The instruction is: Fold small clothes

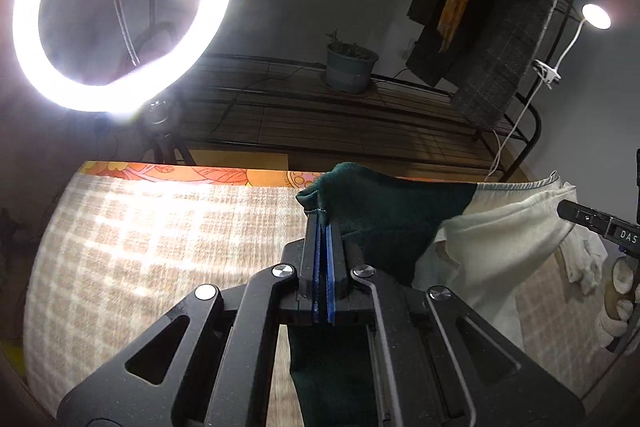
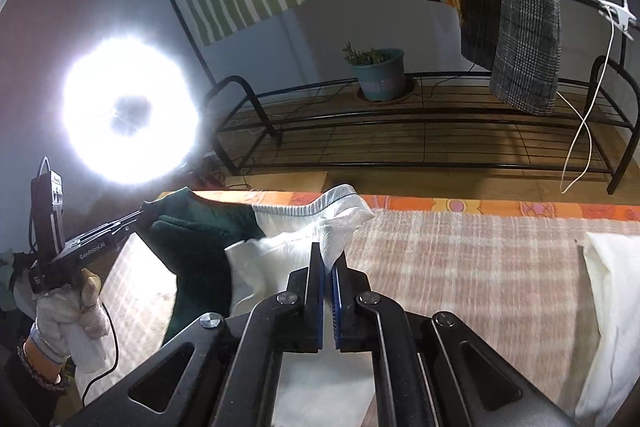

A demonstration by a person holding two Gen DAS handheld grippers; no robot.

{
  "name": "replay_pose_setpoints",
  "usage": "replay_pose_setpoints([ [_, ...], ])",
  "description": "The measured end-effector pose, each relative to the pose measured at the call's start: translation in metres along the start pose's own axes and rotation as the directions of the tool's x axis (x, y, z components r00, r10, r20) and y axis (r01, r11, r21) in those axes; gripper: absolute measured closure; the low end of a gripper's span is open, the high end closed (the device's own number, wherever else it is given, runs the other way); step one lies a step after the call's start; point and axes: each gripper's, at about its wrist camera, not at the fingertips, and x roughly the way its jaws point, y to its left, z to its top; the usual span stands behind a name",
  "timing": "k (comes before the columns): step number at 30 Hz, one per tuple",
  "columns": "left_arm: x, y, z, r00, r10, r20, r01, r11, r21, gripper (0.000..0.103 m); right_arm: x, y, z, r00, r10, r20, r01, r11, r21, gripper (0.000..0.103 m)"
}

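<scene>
A small garment, dark green [image 1: 384,215] on one side and cream white [image 1: 500,227] on the other, hangs stretched above the checked cloth. My left gripper [image 1: 323,223] is shut on the green corner. My right gripper [image 2: 329,259] is shut on the white corner [image 2: 336,223]. In the right wrist view the left gripper [image 2: 136,217] shows at far left, pinching the green part [image 2: 200,227]. In the left wrist view the right gripper [image 1: 568,207] shows at the far right edge, against the white part.
A beige checked cloth [image 1: 160,251] covers the work surface, with an orange floral edge [image 1: 180,173] at the back. A white pillow-like item [image 2: 612,291] lies at right. A ring light [image 1: 120,7], a black wire rack [image 2: 400,131] with a potted plant [image 2: 378,73] and hanging clothes [image 2: 516,7] stand behind.
</scene>
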Motion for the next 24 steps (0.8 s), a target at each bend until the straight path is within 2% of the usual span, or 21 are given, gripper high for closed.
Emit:
replay_pose_setpoints([
  [9, -0.075, -0.006, -0.053, 1.0, -0.019, 0.0, 0.019, 0.999, 0.036, 0.103, -0.06, 0.036, -0.046, 1.0, -0.011, 0.008, 0.011, 0.999, -0.034, 0.103],
  [13, -0.102, -0.01, -0.088, 1.0, 0.004, -0.013, -0.003, 0.996, 0.088, 0.103, -0.08, 0.044, -0.078, 1.0, -0.004, 0.005, 0.004, 1.0, -0.025, 0.103],
  [21, -0.114, -0.011, -0.165, 0.995, 0.029, -0.093, -0.013, 0.986, 0.165, 0.103, -0.1, 0.058, -0.164, 0.998, -0.025, -0.061, 0.022, 0.999, -0.049, 0.103],
  [24, -0.11, -0.01, -0.195, 0.988, 0.029, -0.153, 0.001, 0.982, 0.187, 0.103, -0.102, 0.058, -0.186, 0.996, -0.04, -0.085, 0.035, 0.998, -0.056, 0.103],
])
